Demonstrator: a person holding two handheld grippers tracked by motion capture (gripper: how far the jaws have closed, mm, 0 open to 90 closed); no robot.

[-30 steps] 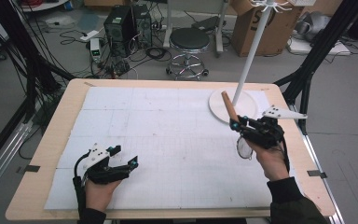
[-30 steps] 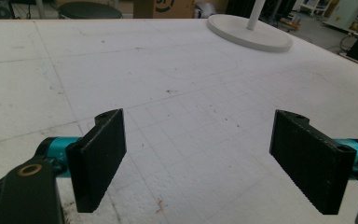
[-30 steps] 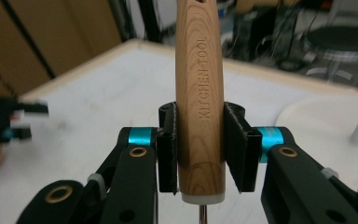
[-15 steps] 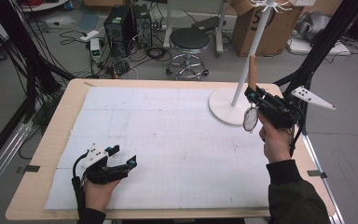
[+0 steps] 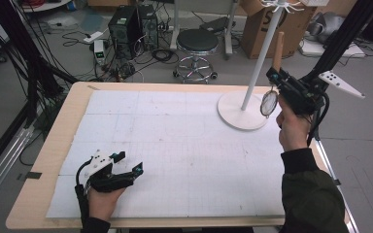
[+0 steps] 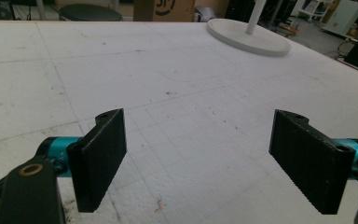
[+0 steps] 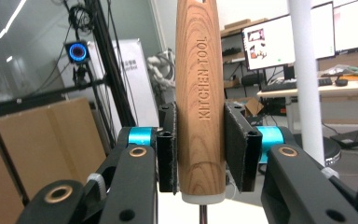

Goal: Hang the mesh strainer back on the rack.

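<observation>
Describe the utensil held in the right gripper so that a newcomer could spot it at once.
Start at the white stand on the table's far right corner. Just right of its pole, the right gripper clamps a wooden-handled kitchen tool upright. A small round wire head hangs below, and "KITCHEN TOOL" is stamped on the handle.

"KITCHEN TOOL" is seen stamped into the wooden handle (image 7: 200, 98), the letters running lengthwise along it; the handle is clamped between the two black pads of the right gripper (image 7: 200, 149); part of a dark printed mark is seen on the cardboard box (image 6: 163, 9) beyond the table's far edge in the left gripper view, cut off by the top of the picture and not to be read with certainty; the pictures on the monitor (image 7: 279, 42) and the print on the white banner (image 7: 130, 74) are too small to be read
</observation>
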